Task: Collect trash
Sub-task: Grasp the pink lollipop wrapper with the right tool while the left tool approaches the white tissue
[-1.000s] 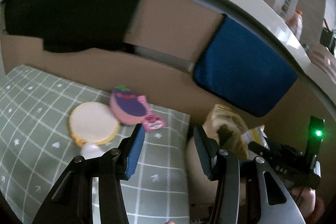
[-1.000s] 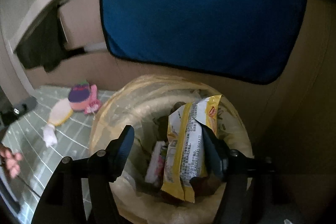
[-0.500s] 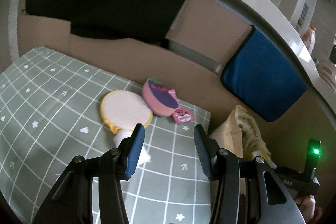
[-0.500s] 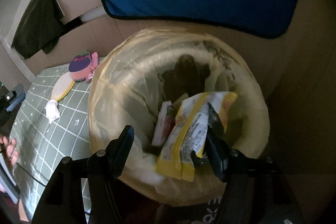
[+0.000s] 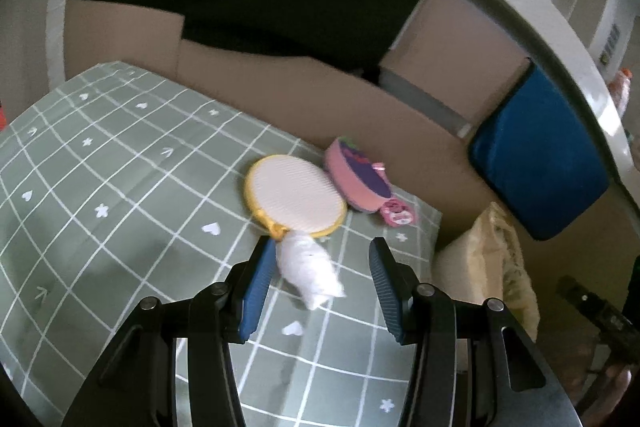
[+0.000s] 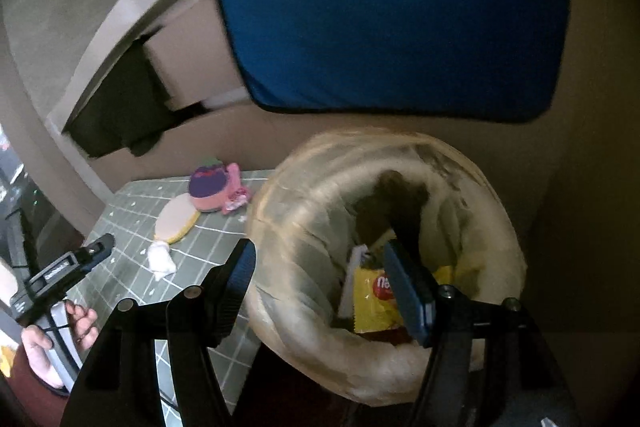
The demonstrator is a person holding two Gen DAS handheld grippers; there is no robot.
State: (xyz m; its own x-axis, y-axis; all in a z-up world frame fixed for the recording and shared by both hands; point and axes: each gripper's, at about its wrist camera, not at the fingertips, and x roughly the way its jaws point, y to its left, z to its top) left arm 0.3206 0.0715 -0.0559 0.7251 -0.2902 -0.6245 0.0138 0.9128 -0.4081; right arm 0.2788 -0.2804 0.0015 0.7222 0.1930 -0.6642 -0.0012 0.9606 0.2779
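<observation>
1. Tissue was the thing to collect: a crumpled white paper wad lay on the green cloth with a white grid and small hearts and stars, which covered a surface I could not identify. It sat just below the round white paddle with a yellow rim and appeared to touch the paddle's handle end.
2. Left tool stood open, its blue pads on either side of the wad. The left pad was close against the wad; I could not tell whether it touched.
3. I judged the wad to be very light and soft. It would compress easily and was not fragile, so a grip across its thick middle seemed best; a pinch at a loose corner might tear or slip.
4. Right tool was also open and held nothing. It hung over the bin lined with a pale yellow plastic bag, beside the cloth's edge.
5. Inside the bin lay a yellow snack wrapper with a red logo; its letters were too blurred to read. No other writing was legible.
</observation>
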